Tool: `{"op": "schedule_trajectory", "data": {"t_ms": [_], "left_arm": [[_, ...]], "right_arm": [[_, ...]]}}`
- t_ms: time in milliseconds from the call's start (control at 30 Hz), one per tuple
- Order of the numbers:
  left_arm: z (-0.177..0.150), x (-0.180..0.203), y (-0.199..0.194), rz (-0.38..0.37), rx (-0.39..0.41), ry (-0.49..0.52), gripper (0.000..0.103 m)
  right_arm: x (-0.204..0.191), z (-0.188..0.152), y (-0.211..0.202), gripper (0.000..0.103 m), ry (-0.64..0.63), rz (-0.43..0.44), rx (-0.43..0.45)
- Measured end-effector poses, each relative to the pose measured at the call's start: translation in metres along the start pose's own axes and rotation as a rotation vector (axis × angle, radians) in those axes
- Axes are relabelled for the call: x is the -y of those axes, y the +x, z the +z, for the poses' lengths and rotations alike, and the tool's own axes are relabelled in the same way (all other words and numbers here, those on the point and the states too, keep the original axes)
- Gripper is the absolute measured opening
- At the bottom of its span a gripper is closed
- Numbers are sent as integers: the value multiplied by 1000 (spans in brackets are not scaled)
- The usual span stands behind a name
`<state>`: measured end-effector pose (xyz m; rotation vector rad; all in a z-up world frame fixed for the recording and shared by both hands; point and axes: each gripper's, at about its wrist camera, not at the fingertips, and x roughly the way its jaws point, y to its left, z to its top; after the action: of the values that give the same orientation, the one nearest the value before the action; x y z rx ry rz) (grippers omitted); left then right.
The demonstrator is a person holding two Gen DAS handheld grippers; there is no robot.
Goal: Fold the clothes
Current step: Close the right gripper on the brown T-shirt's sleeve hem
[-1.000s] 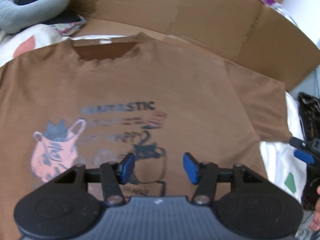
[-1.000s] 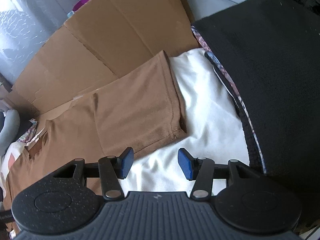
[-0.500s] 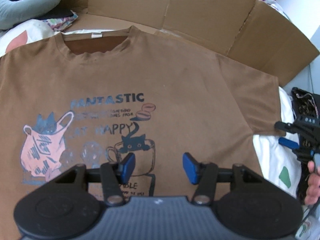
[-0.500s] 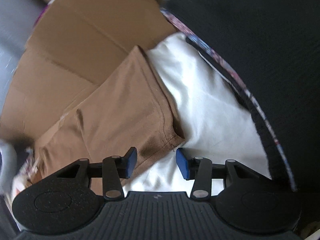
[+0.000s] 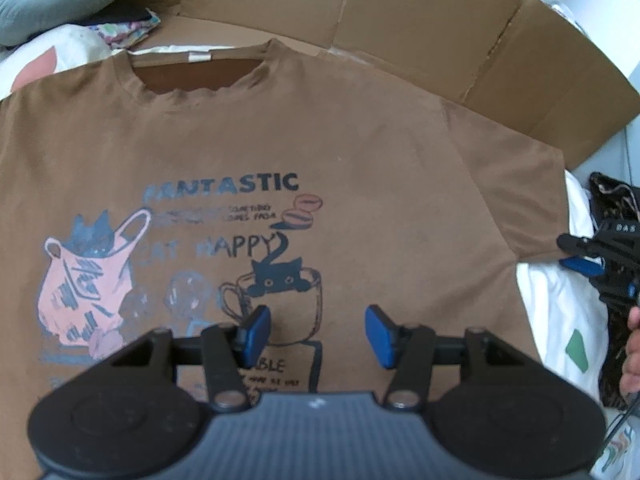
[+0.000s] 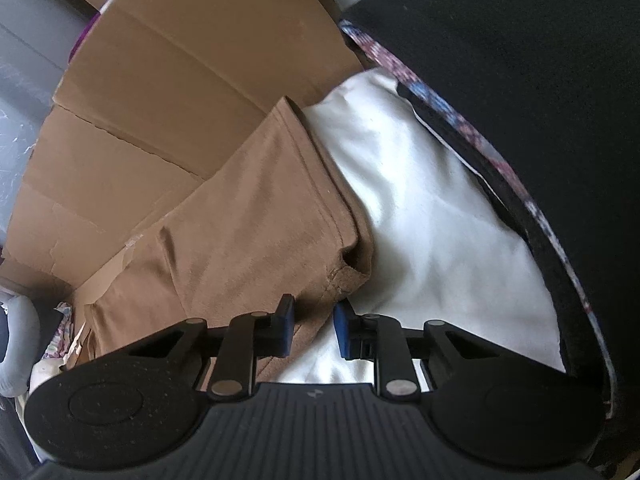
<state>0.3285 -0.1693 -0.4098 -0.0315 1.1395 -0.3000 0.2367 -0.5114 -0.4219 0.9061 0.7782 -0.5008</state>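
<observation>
At lower centre of the right-wrist frame, my right claw [image 6: 313, 326] closes around the brown T-shirt's [image 5: 320, 140] sleeve corner [image 6: 340, 276], for folding inward; my left claw [image 5: 317, 332] hovers half-open, empty, above the print.

Both grippers angled down; left gaping, right narrowing.

Left gripper [image 5: 317, 332]: blue pads well apart, nothing between them, held above the surface, pointing steeply down. Right gripper [image 6: 313, 327]: jaws closing, gap narrow, brown sleeve edge lying between the pads, contact with the cloth not clear. In the left wrist view the right gripper [image 5: 580, 254] shows at the right edge, with a hand [image 5: 632, 356] behind it.
</observation>
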Motion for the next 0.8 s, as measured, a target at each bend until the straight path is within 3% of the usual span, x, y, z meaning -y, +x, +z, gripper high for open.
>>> {"op": "schedule_trajectory", "data": {"t_ms": [467, 533, 600, 800], "left_arm": [[-1, 4, 7, -23, -6, 10, 55], [-1, 5, 9, -26, -9, 11, 53], [1, 9, 12, -40, -7, 18, 48], [11, 30, 18, -109, 16, 69, 33]], "right_arm": [[10, -2, 4, 26, 49, -21, -2], [11, -1, 3, 13, 50, -20, 2], [11, 0, 1, 7, 43, -18, 9], [10, 5, -6, 3, 25, 18, 34]]}}
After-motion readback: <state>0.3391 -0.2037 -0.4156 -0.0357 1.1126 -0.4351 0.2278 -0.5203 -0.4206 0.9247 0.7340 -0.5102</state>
